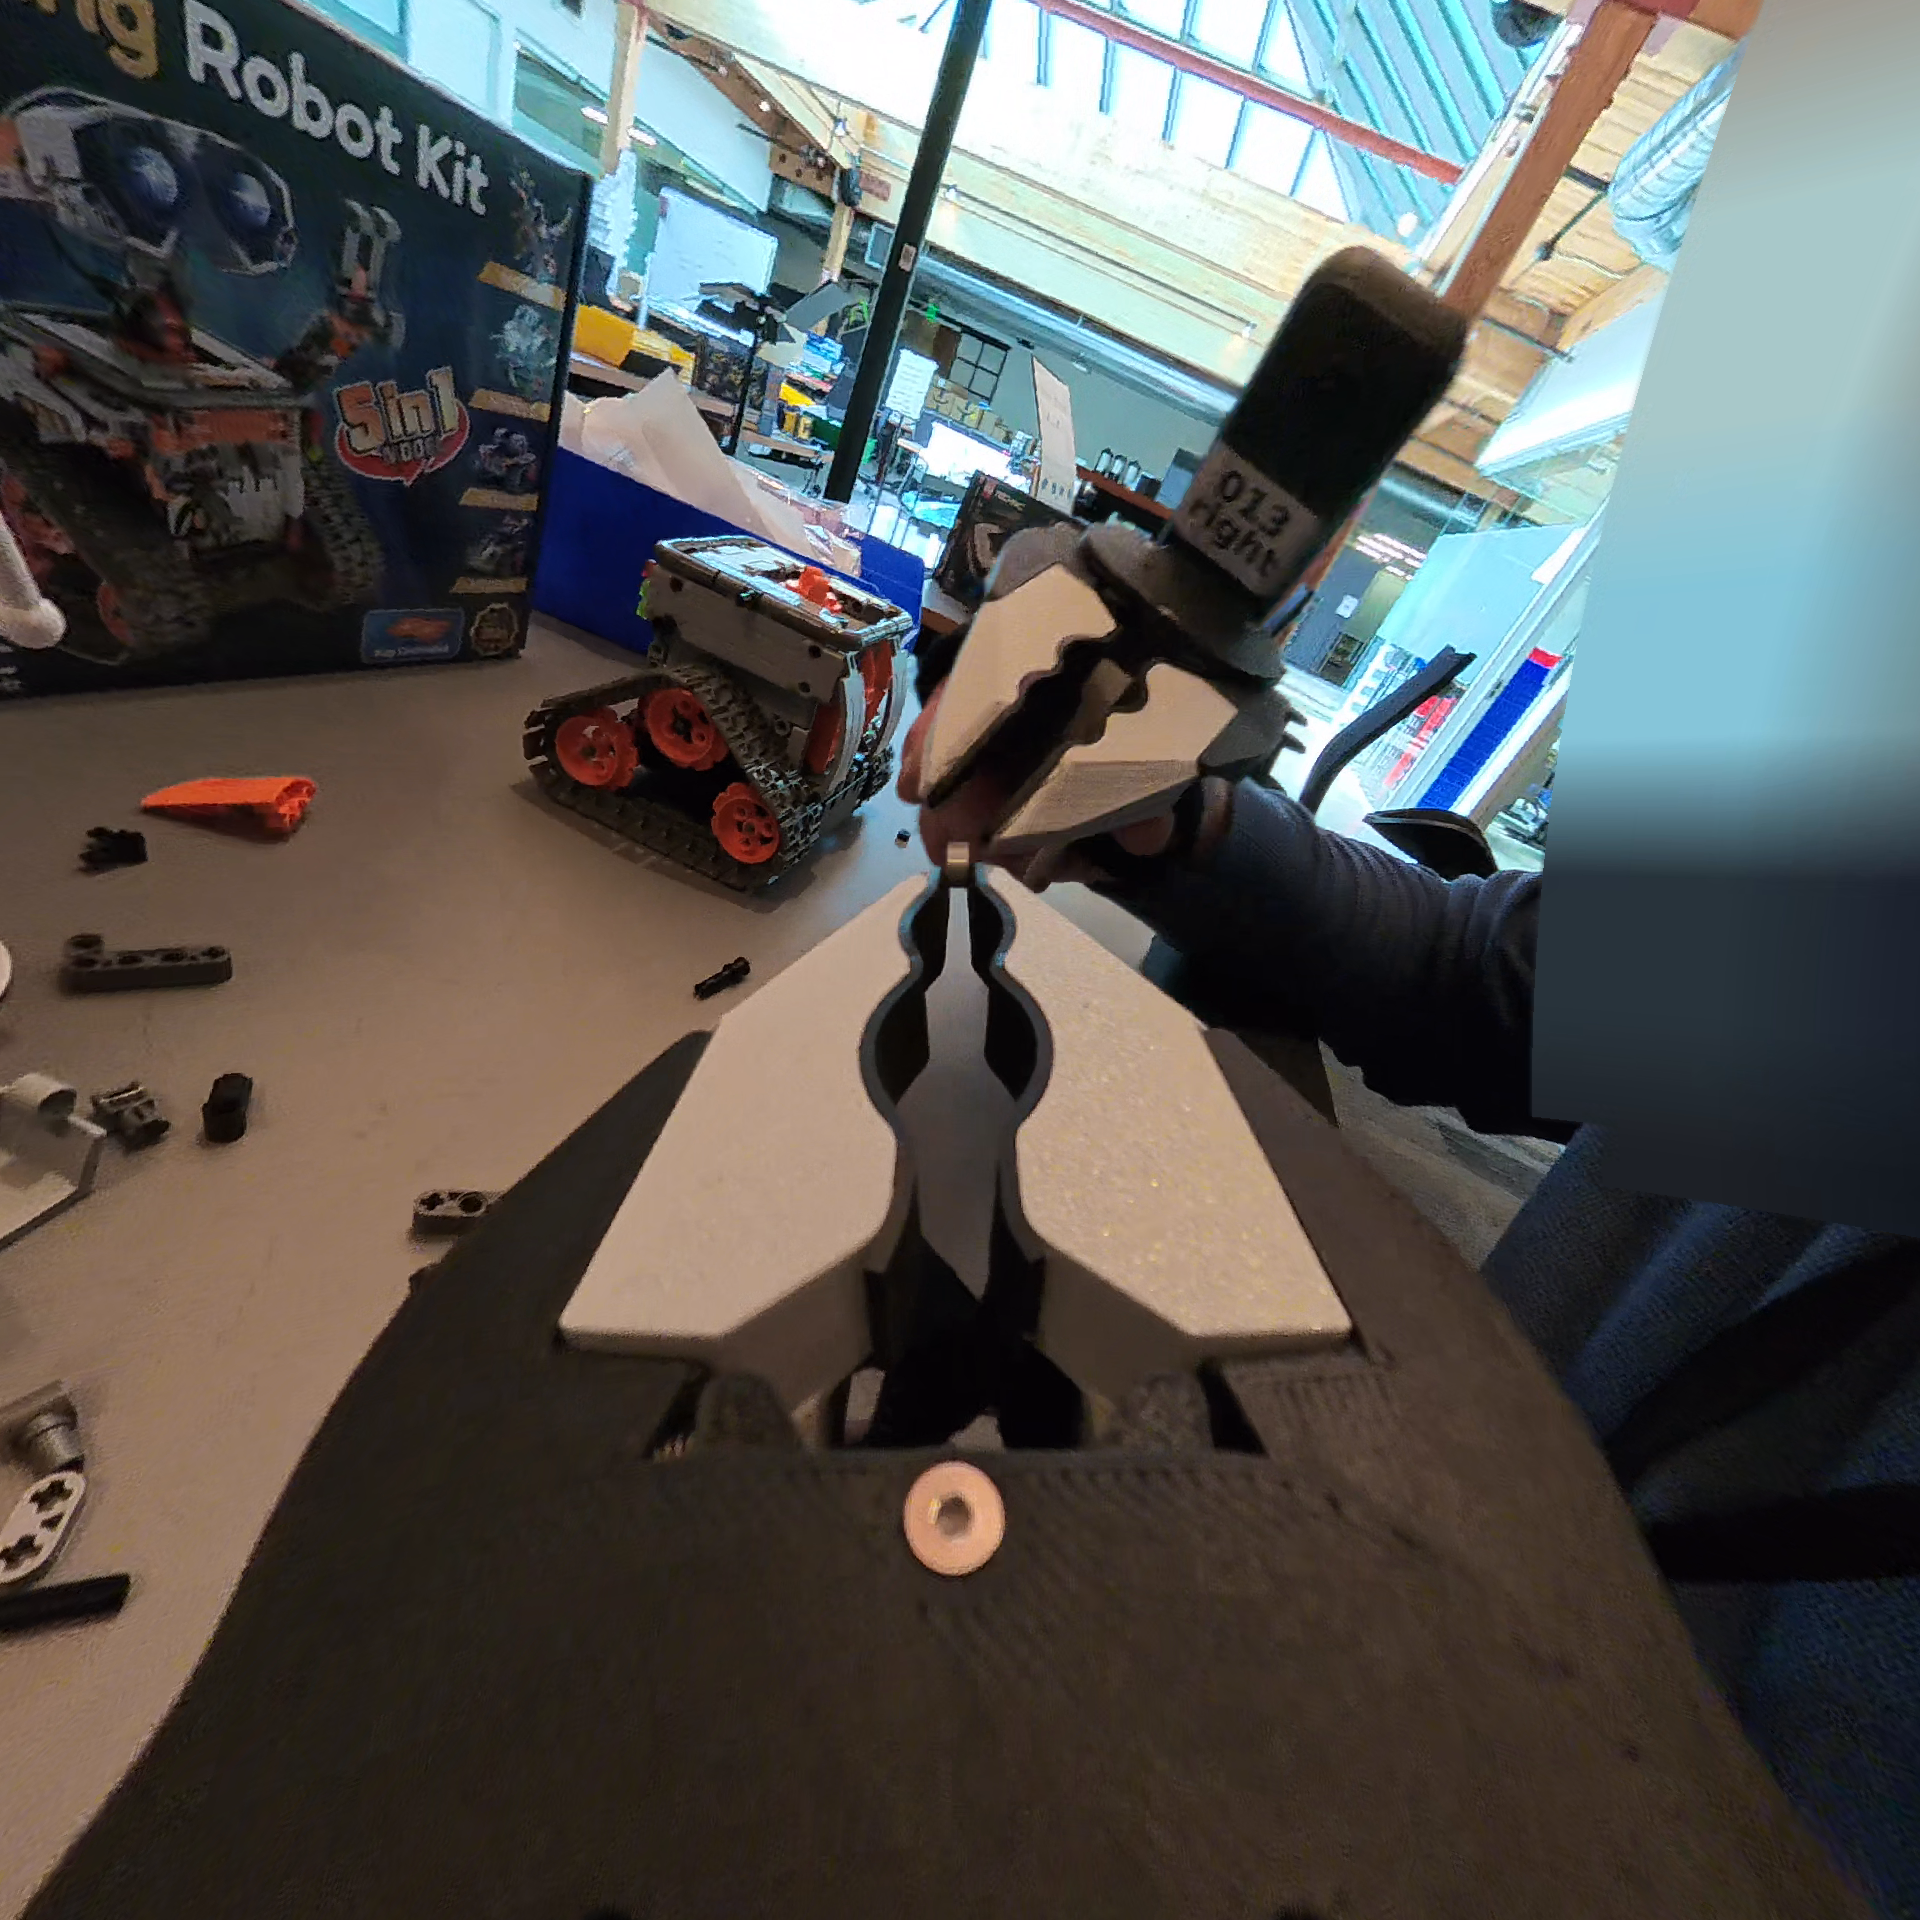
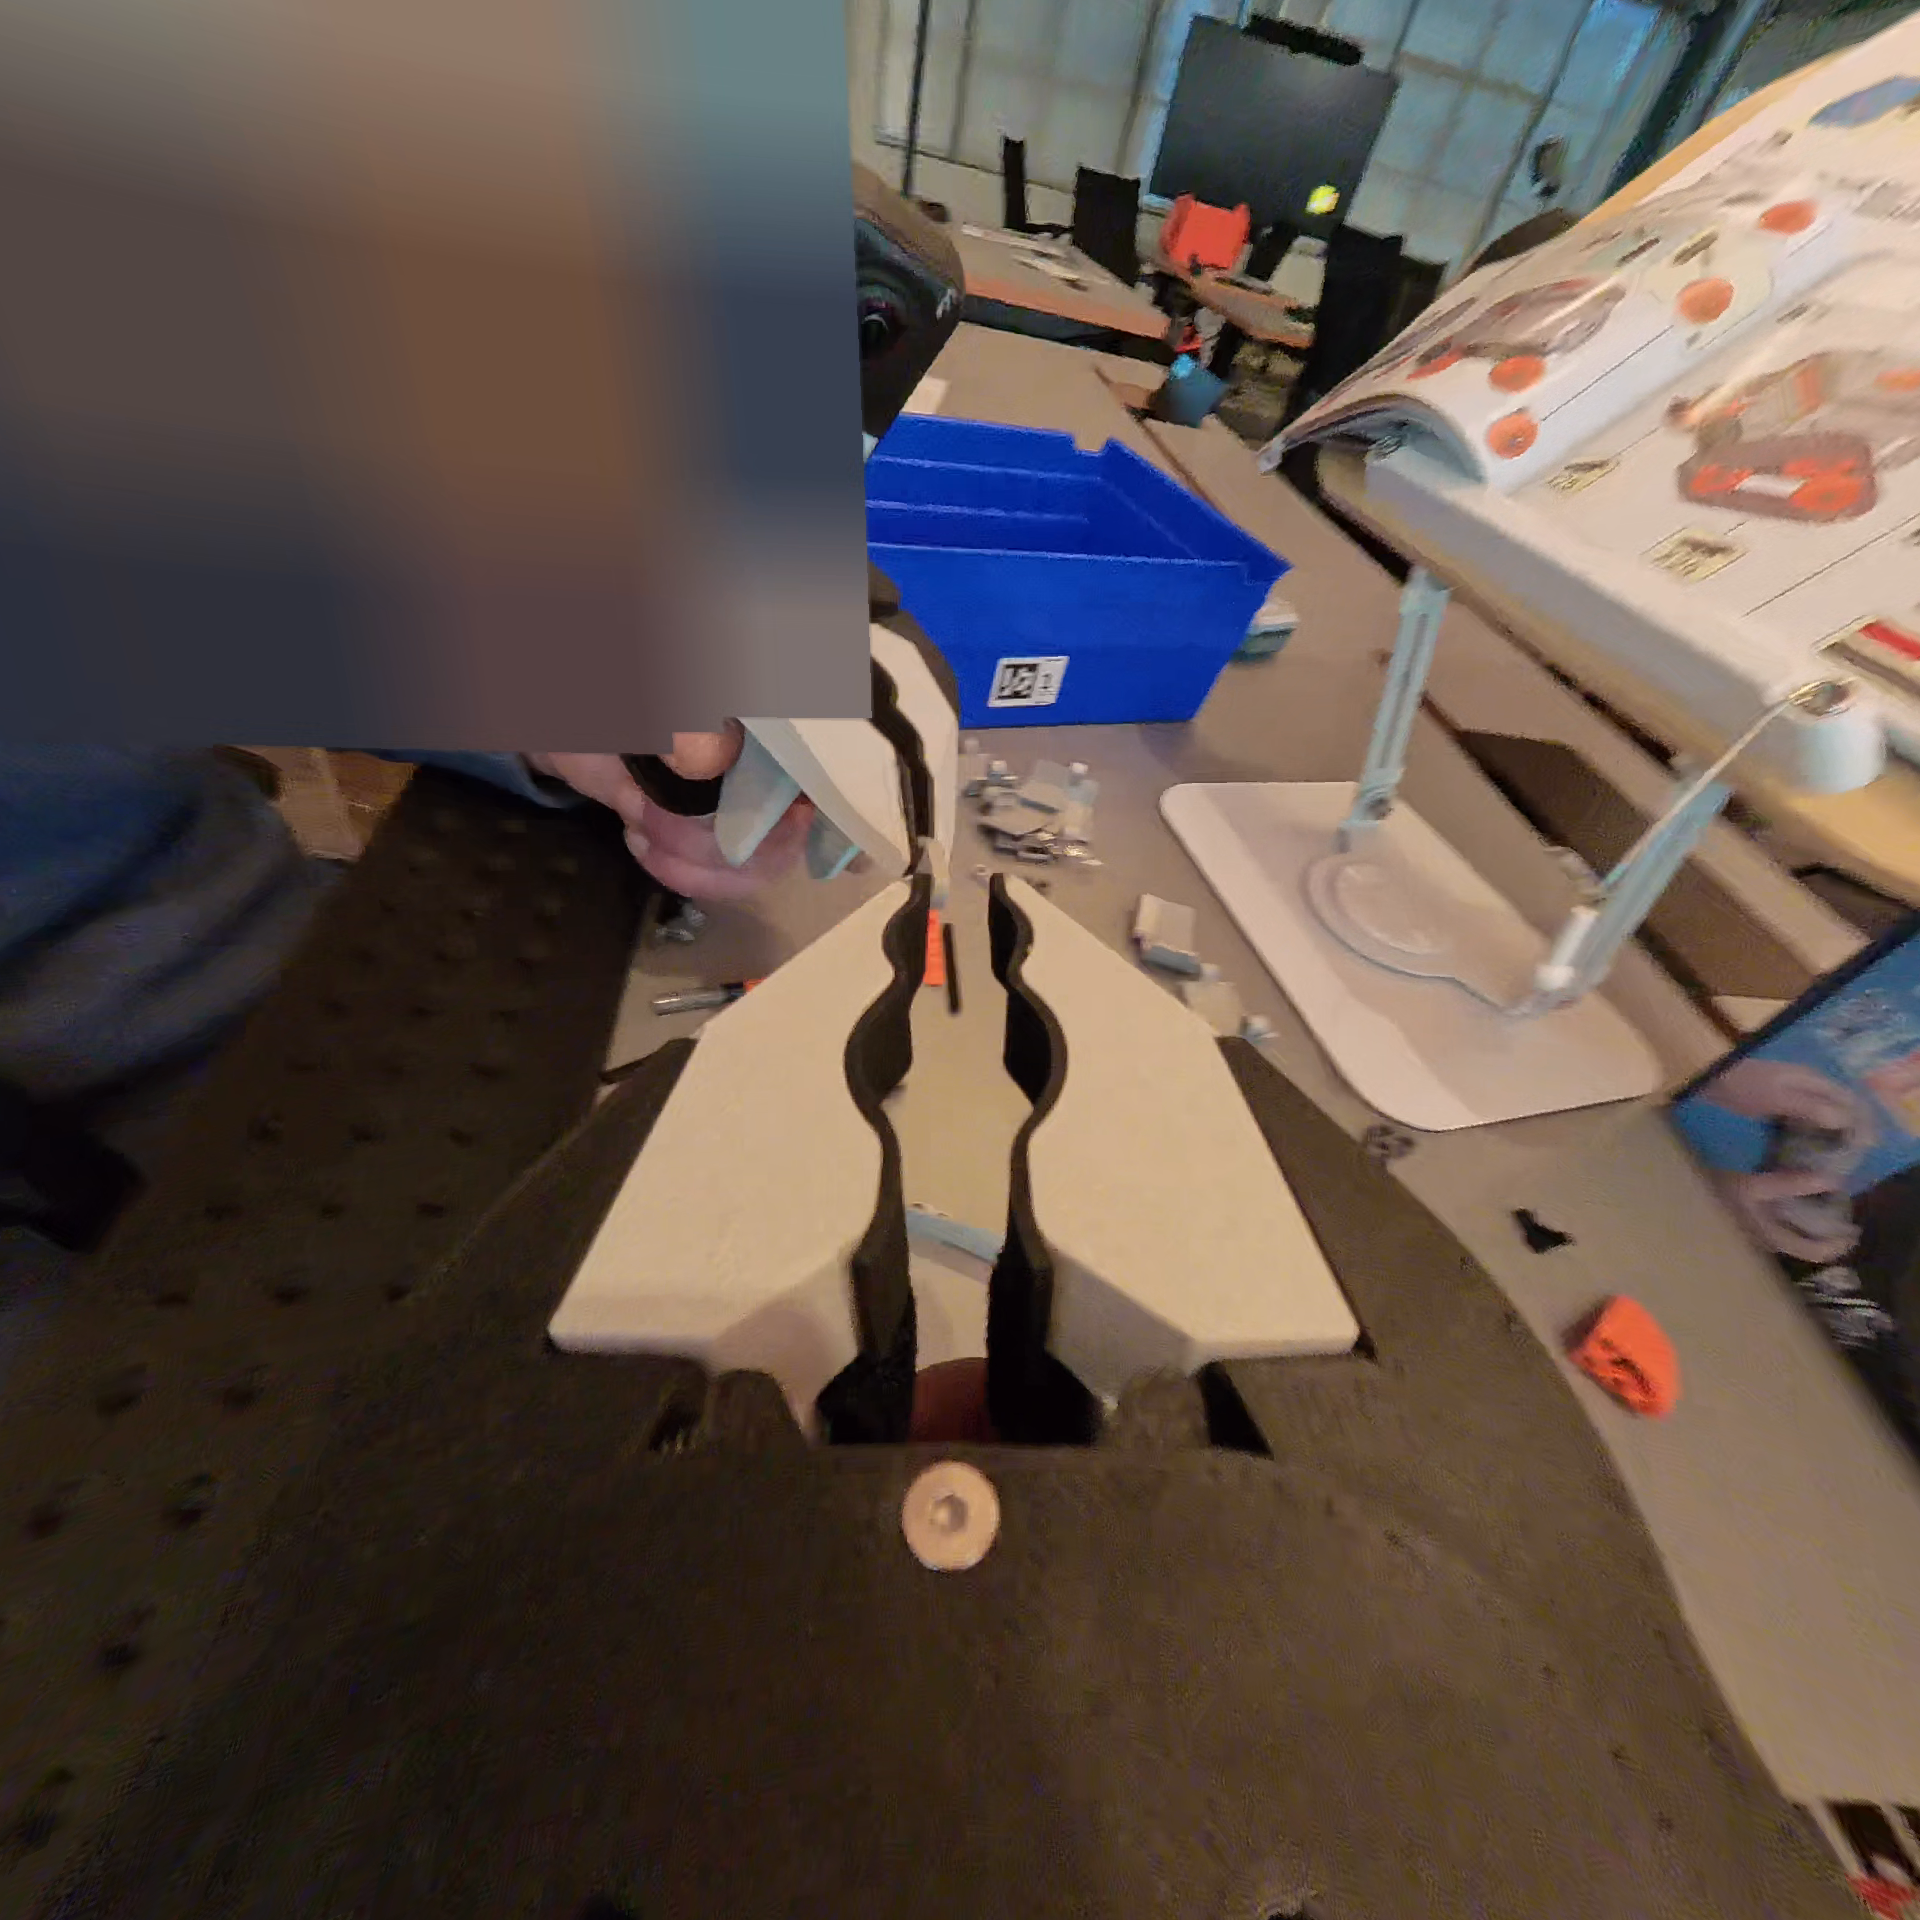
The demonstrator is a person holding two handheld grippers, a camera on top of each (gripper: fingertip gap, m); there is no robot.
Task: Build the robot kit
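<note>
The left gripper pinched a small grey bushing at its fingertips; the right gripper stood just beyond it, jaws slightly parted — empty. Farther off on the table sat a tracked robot model.

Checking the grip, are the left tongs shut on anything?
Shut: left tongs pinch a small grey cylindrical piece at their tips.

Orange-wheeled grey tracked robot model on grey surface; blue bin; white-fingered black left claw.
</note>
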